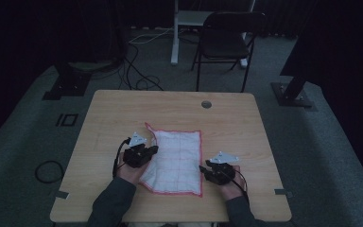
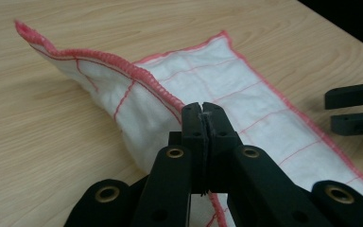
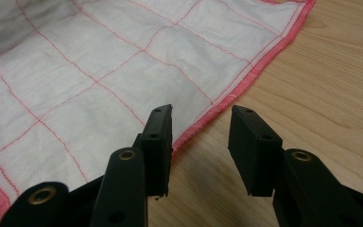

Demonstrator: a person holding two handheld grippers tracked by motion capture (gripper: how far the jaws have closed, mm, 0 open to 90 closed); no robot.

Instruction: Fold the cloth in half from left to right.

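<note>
A white cloth [image 1: 179, 161] with a red grid and red hem lies on the wooden table [image 1: 170, 109]. My left gripper [image 1: 154, 149] is at its left side. In the left gripper view the jaws [image 2: 203, 111] are shut on the red hem, and the cloth [image 2: 246, 94] rises off the wood in a ridge along that edge. My right gripper [image 1: 202, 166] is by the cloth's right edge, low to the table. Its jaws [image 3: 201, 118] stand open just over the hem of the cloth [image 3: 99, 71], with nothing pinched. The right gripper [image 2: 354, 109] also appears at the far right of the left gripper view.
A round cable hole [image 1: 206, 104] sits near the table's far edge. Beyond the table stand a dark folding chair [image 1: 224, 38] and a white stand leg [image 1: 174, 33]. Cables [image 1: 137, 71] trail over the grey floor.
</note>
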